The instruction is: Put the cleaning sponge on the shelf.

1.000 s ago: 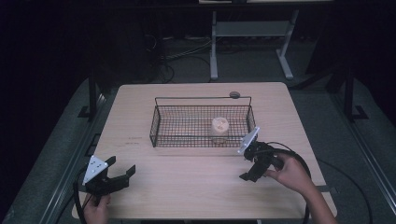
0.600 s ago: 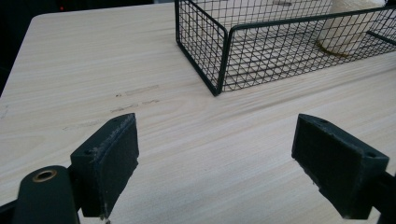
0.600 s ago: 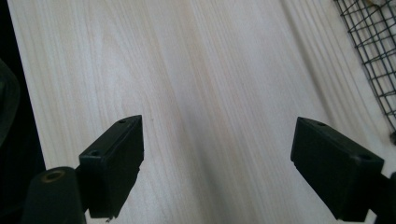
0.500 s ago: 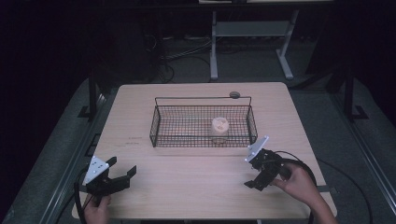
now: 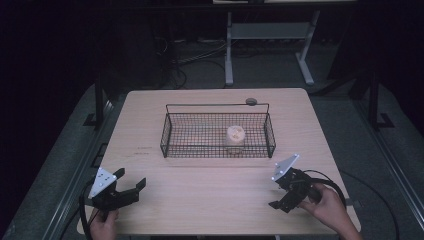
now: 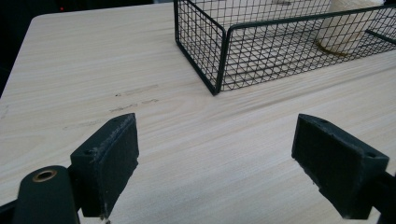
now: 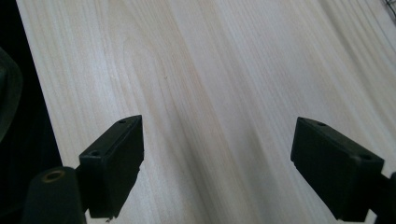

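Wire basket [image 5: 217, 135]: holds a pale cup [image 5: 235, 136], well ahead of both grippers.
Right gripper [image 5: 283, 196]: spread, empty, has drawn back from basket.
Left gripper [image 5: 131, 186]: spread, empty.
Meaning: placing looks finished.

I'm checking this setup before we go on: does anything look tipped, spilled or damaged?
Nothing stands out. The wire basket sits square on the table, with the pale jar upright inside it. The only blemish is faint scuff marks on the wood near the basket's corner.
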`<act>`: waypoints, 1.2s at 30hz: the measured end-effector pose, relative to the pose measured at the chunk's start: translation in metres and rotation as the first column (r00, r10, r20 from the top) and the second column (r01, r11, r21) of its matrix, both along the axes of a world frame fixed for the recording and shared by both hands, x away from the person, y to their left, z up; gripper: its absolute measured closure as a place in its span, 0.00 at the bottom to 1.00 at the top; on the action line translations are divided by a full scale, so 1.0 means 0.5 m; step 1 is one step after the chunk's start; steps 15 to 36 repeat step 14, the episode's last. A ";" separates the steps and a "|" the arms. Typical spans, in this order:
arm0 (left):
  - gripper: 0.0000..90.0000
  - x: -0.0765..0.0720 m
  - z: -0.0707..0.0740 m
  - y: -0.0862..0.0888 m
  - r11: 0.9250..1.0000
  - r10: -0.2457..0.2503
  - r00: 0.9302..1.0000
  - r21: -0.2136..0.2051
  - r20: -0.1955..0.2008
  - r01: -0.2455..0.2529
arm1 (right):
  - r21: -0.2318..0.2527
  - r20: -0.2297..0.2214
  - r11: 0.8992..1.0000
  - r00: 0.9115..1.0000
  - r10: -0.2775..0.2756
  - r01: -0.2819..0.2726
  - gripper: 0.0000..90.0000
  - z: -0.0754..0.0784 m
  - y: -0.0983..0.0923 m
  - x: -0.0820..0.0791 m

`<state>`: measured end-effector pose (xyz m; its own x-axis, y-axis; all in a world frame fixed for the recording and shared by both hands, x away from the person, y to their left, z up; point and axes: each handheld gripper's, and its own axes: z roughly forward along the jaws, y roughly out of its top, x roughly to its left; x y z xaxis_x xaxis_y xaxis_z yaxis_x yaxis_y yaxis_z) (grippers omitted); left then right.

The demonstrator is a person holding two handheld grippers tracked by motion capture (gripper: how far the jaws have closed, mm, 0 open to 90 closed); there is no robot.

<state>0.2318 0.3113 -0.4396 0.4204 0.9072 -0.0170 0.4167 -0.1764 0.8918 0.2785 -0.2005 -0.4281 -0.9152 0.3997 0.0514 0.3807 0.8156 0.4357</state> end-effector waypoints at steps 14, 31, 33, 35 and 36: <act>0.15 0.003 -0.002 -0.007 1.000 -0.006 1.000 0.010 -0.002 0.006 | 0.046 0.073 0.998 0.996 -0.042 0.039 0.18 -0.001 -0.016 -0.031; 0.15 0.003 -0.002 -0.007 1.000 -0.006 1.000 0.010 -0.002 0.006 | 0.046 0.073 0.998 0.996 -0.042 0.039 0.18 -0.001 -0.016 -0.031; 0.15 0.003 -0.002 -0.007 1.000 -0.006 1.000 0.010 -0.002 0.006 | 0.046 0.073 0.998 0.996 -0.042 0.039 0.18 -0.001 -0.016 -0.031; 0.15 0.003 -0.002 -0.007 1.000 -0.006 1.000 0.010 -0.002 0.006 | 0.046 0.073 0.998 0.996 -0.042 0.039 0.18 -0.001 -0.016 -0.031; 0.15 0.003 -0.002 -0.007 1.000 -0.006 1.000 0.010 -0.002 0.006 | 0.046 0.073 0.998 0.996 -0.042 0.039 0.18 -0.001 -0.016 -0.031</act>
